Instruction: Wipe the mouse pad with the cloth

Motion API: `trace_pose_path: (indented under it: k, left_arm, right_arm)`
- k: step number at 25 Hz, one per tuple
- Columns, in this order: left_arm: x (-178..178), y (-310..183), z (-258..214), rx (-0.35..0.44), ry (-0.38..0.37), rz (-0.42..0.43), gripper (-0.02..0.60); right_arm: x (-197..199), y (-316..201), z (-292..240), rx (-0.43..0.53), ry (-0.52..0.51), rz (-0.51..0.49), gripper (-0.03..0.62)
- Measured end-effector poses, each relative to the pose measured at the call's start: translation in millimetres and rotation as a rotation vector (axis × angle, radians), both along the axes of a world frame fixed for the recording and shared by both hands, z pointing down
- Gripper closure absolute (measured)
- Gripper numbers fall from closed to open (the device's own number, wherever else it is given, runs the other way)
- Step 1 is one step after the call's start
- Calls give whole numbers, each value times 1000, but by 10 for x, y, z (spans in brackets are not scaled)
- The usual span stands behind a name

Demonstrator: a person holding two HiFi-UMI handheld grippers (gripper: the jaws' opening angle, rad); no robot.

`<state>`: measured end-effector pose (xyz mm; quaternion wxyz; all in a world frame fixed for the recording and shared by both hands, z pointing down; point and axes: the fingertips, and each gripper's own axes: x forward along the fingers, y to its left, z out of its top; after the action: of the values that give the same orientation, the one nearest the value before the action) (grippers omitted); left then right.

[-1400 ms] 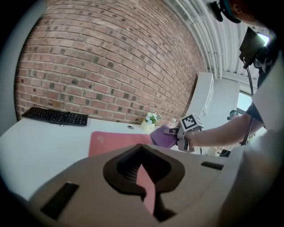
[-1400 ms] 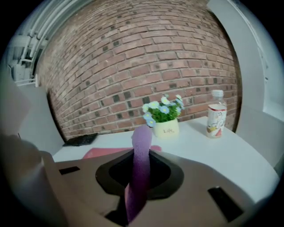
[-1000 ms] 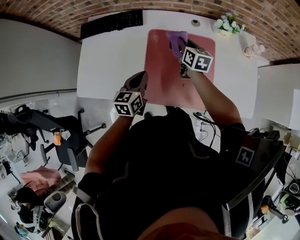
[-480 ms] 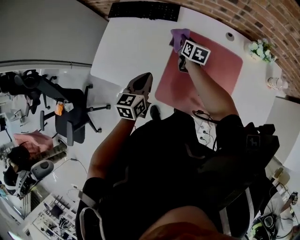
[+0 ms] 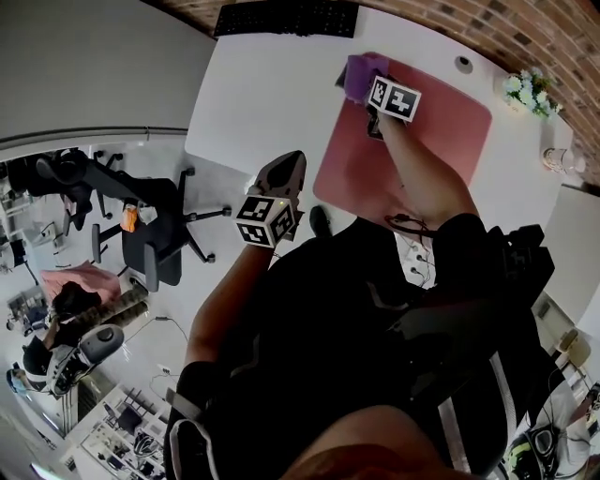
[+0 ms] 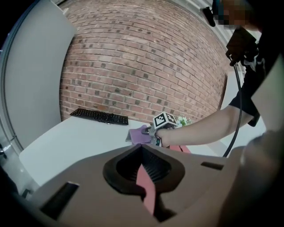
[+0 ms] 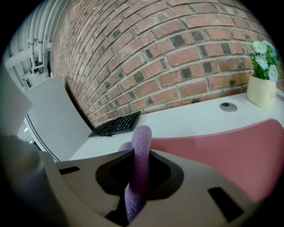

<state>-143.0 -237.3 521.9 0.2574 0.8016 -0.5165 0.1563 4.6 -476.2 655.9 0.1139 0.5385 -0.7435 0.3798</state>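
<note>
The pink mouse pad (image 5: pixel 417 141) lies on the white desk (image 5: pixel 262 94). My right gripper (image 5: pixel 368 89) is shut on the purple cloth (image 5: pixel 361 70), pressing it at the pad's far left corner. In the right gripper view the cloth (image 7: pixel 141 146) stands pinched between the jaws of the gripper (image 7: pixel 136 170), with the pad (image 7: pixel 226 150) stretching away to the right. My left gripper (image 5: pixel 284 173) hovers off the desk's near edge, left of the pad, shut and holding nothing (image 6: pixel 144 177); only a pink sliver of pad shows through its slit.
A black keyboard (image 5: pixel 286 19) sits at the desk's far left edge. A flower pot (image 5: pixel 527 92) and a grommet (image 5: pixel 461 64) are beyond the pad. An office chair (image 5: pixel 145 234) stands on the floor at left.
The right gripper has slid the cloth leftward along the pad's far edge to its far left corner. The left gripper has stayed by the desk's near edge. The head view has tilted.
</note>
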Motion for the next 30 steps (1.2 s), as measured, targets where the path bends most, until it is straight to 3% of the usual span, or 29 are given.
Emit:
trace_pose_path:
  k: [22,30]
  left_arm:
    - [605,-290,15,-16,17,206,581]
    - [756,-371,-43,43,-1,232,581]
  right_arm:
    - [1329,210,147,-31,137,152,534]
    - [1873,363,193,-44,156,228,534]
